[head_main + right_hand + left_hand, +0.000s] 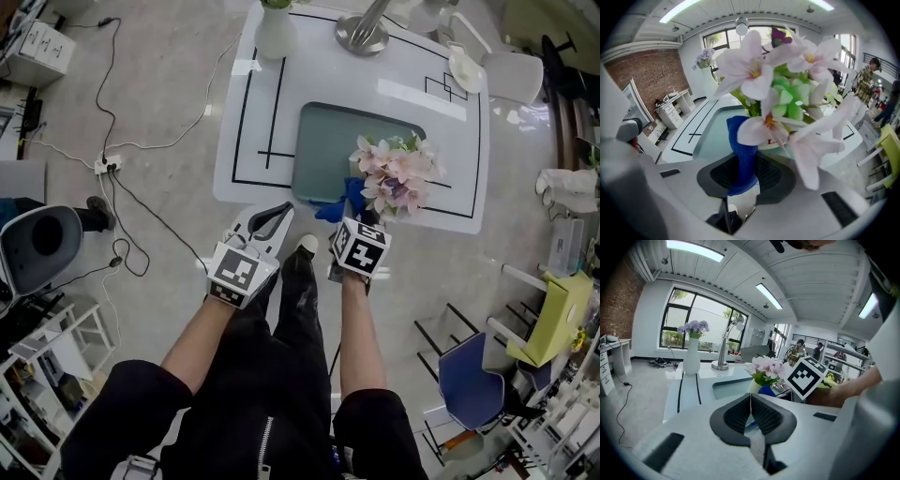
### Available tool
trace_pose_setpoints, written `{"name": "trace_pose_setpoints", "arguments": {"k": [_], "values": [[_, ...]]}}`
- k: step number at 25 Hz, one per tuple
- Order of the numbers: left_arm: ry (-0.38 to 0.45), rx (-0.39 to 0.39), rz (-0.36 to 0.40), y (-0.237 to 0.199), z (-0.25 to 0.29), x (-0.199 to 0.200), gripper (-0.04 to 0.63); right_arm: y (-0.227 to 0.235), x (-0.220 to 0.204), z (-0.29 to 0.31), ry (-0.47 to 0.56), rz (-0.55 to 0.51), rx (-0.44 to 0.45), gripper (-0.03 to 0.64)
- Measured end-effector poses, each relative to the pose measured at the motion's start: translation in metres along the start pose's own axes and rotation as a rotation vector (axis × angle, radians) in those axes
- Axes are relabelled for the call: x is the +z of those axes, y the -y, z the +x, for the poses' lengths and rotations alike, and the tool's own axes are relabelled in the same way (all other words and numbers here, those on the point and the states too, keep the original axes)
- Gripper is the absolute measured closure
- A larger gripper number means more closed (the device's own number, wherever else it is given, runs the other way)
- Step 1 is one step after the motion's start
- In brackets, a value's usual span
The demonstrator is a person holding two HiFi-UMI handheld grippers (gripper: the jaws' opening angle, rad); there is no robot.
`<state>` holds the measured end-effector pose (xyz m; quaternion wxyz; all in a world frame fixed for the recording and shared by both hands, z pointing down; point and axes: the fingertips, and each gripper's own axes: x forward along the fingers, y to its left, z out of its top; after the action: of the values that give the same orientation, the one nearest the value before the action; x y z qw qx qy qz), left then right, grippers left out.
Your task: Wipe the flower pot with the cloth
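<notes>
A pot of pink flowers (398,176) stands at the near edge of the grey-green mat (323,141) on the white table (234,178). In the right gripper view the blooms (787,79) fill the frame and only a strip of the white pot (772,141) shows beneath them. A blue cloth (343,200) (743,154) rises against the pot's left side. My right gripper (350,218) (745,164) is shut on the cloth's lower end. My left gripper (272,219) (751,403) hangs shut and empty off the table's near edge, left of the pot (755,386).
A white vase of purple flowers (275,33) (692,359) and a lamp base (362,36) (723,364) stand at the table's far side. A power strip with cables (108,165) lies on the floor at left. A blue chair (473,380) and a yellow stool (553,319) stand at right.
</notes>
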<state>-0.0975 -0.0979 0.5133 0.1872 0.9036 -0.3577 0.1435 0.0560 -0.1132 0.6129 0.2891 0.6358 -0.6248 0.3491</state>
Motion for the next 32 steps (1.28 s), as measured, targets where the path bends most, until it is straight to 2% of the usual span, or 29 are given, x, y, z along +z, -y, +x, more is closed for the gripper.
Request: {"name": "trace_pose_setpoints", "arguments": {"k": [8,14,24,29,32], "values": [[-0.001,-0.019,0.020,0.018,0.006,0.001,0.580,0.031,-0.011,-0.005,-0.018,0.022,-0.019,0.520],[0.000,-0.028,0.035,0.027,0.006,0.003,0.580,0.063,-0.021,-0.016,-0.017,0.042,-0.068,0.520],[0.029,-0.046,0.056,0.044,0.026,0.018,0.580,0.130,-0.022,-0.061,0.059,-0.027,-0.138,0.520],[0.057,0.006,0.054,0.054,0.050,0.036,0.580,0.195,0.000,-0.059,0.072,-0.121,-0.154,0.520],[0.054,0.098,0.033,0.051,0.068,0.035,0.580,0.216,0.032,-0.046,0.086,-0.227,-0.094,0.520]]}}
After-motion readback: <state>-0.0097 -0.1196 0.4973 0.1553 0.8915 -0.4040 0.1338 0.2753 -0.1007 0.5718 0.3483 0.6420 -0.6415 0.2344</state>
